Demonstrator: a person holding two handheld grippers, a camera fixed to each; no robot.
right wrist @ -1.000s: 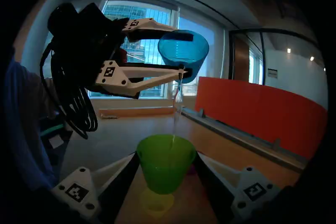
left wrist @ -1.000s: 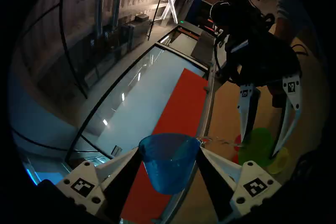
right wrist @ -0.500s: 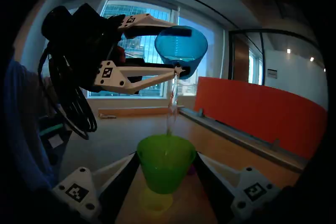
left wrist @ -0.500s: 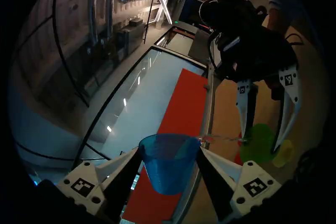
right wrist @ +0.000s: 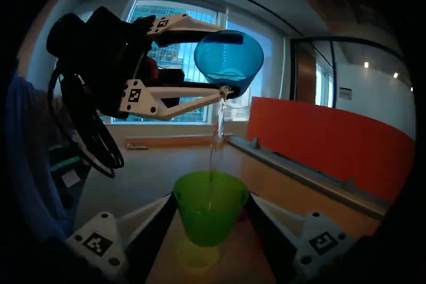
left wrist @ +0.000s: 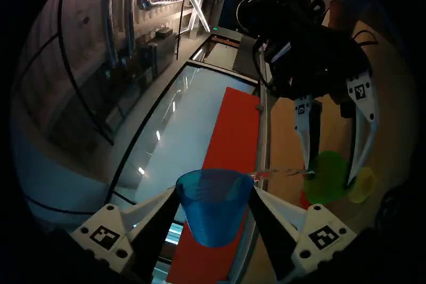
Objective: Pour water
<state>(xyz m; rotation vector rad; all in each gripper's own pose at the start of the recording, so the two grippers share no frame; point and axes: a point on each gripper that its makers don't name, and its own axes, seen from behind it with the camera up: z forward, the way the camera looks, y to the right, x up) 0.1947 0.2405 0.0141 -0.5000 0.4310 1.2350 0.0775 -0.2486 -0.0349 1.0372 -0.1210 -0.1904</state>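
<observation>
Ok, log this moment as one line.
phase: pouring | left gripper: shut on blue cup, tilted | right gripper: shut on green cup, upright | water stream: falling into green cup

The right gripper (right wrist: 211,200) presses both jaws on an upright green cup (right wrist: 211,217). Above it, the left gripper (right wrist: 230,63) clamps a tilted blue cup (right wrist: 238,54). A thin water stream (right wrist: 215,135) falls into the green cup. Beneath it is possibly a yellow cup (right wrist: 197,256).
</observation>
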